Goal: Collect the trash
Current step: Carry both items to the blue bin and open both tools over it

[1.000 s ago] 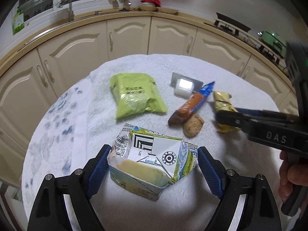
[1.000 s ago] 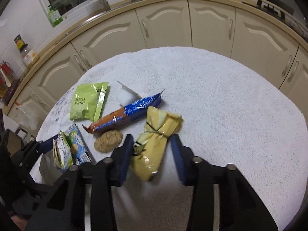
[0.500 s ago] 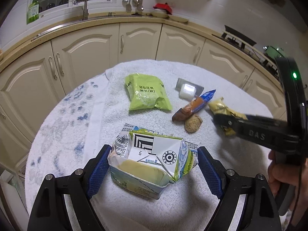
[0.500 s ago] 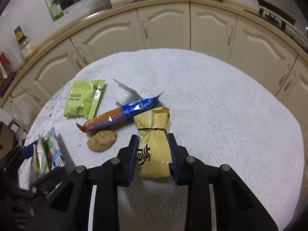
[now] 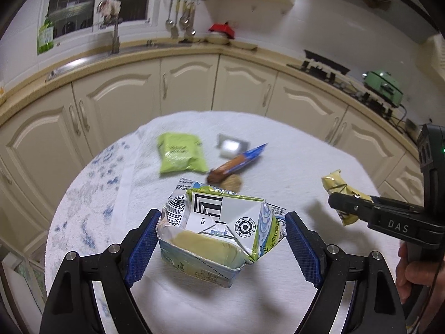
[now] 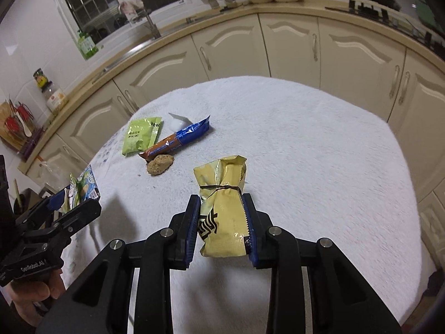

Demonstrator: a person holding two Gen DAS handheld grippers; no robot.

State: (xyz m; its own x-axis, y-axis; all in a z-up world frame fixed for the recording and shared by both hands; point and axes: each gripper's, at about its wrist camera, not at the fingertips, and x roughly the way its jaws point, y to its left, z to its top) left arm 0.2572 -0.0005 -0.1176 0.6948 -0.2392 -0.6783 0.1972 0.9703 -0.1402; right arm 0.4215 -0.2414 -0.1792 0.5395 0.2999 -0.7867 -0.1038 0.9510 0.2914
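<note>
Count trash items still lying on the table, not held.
4: green packet far left, white cup behind the blue wrapper, and cookie in front of it. The carton and yellow bag are held. More may be hidden.

Home kitchen: cream cabinets (image 5: 192, 83) across mid-frame, sink faucet (image 5: 115, 37) upper left, hanging utensils (image 5: 180, 22) top centre, stove (image 5: 325, 66) right.

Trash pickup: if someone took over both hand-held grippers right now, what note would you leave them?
Left hand-held gripper: shut on the flattened carton, held above the table.
Right hand-held gripper: shut on the yellow wrapper, also lifted.
Left on the table: green packet, blue-and-orange wrapper, cookie, small white cup.
No bin in view; both held items need dropping off.
</note>
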